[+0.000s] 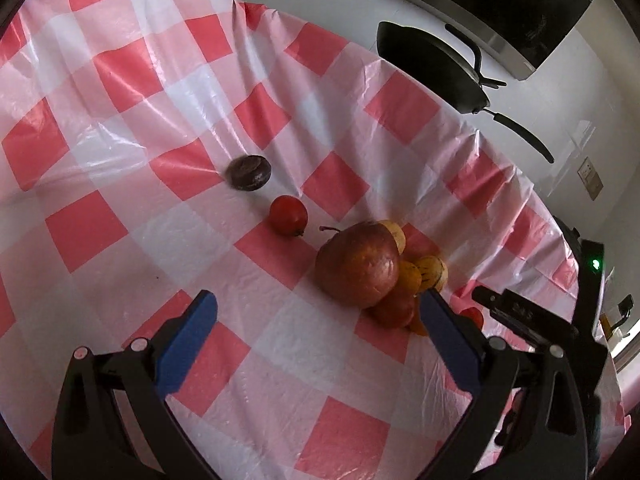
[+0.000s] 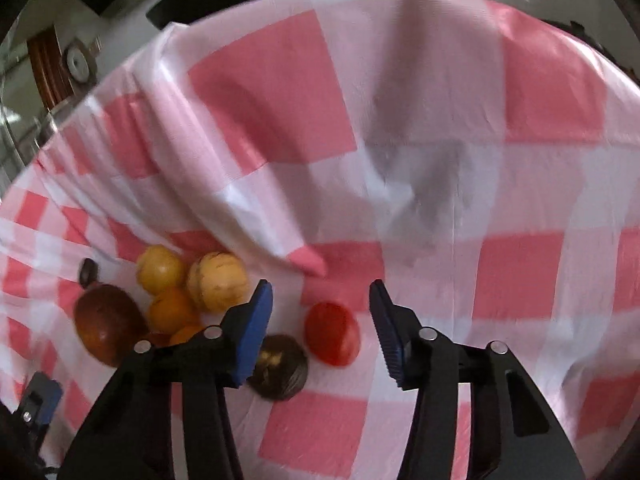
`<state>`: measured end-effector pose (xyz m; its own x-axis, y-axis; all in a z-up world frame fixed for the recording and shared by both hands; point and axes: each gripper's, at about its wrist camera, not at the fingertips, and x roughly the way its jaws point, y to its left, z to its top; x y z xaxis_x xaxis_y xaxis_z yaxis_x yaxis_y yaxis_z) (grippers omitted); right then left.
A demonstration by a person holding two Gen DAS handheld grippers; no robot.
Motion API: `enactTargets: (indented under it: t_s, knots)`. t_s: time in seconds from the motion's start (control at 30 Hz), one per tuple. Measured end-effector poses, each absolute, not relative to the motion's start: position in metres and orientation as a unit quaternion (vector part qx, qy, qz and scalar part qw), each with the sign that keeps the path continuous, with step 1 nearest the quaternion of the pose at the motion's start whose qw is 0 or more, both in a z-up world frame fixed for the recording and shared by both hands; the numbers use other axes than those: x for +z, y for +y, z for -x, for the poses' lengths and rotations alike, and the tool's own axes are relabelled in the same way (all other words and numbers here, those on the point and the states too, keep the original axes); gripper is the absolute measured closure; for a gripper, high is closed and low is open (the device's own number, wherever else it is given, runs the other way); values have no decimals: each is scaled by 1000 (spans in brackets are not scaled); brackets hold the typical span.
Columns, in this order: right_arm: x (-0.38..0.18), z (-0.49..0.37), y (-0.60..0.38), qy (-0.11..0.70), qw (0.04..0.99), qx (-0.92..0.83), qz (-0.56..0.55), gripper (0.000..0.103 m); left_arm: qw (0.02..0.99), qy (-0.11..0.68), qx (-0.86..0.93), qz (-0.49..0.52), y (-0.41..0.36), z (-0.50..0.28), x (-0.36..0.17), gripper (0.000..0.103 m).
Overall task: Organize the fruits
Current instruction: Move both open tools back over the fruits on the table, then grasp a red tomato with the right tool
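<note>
**Red tomato sits between our right jaws, not yet gripped**

Pink-and-white plastic cloth covers the table, wrinkled and glossy, and that worries us most: a ridge in it runs down toward the fruit, and a nudged round fruit could roll along it.

Our right gripper reaches over a small red tomato. Its blue pads stand apart on either side with clear gaps, so nothing is clamped. The tomato looks slightly egg-shaped, its long axis running up and a little left in the right wrist view; which end bears the stem we cannot tell. A dark brown round fruit lies just beside it, partly under the left pad, so we judge that closing here could catch or shove that fruit instead. Blur in this view adds doubt about alignment.

Our left gripper hangs wide apart and empty, near the pile: a big reddish apple with its stem pointing up-left, touching yellow fruits and orange ones. Bumping the apple could scatter the heap. Another tomato and a dark fruit lie well apart.
</note>
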<state>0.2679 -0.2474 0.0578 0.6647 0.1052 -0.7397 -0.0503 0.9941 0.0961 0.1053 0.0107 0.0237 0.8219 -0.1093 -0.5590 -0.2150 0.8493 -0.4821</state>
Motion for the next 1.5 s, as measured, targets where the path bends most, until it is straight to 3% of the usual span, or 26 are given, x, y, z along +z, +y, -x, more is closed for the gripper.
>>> enactTargets:
  t_s: [0.5, 0.8, 0.87, 0.93, 1.3, 1.5]
  knots:
    - [41, -255, -234, 436, 896, 69, 52, 58, 912, 302, 29, 275, 12, -103, 23, 2]
    - [28, -272, -232, 462, 885, 50, 34, 58, 912, 303, 27, 274, 11, -105, 24, 2]
    - [27, -267, -233, 457, 888, 51, 28, 67, 912, 304, 27, 274, 11, -105, 24, 2]
    - [25, -254, -242, 443, 895, 43, 27, 67, 913, 304, 27, 272, 10, -105, 24, 2]
    - [28, -136, -306, 341, 927, -35, -153, 67, 935, 305, -50, 172, -32, -102, 37, 2]
    - [32, -127, -340, 291, 925, -64, -236, 67, 923, 336, -144, 122, -77, -96, 37, 2]
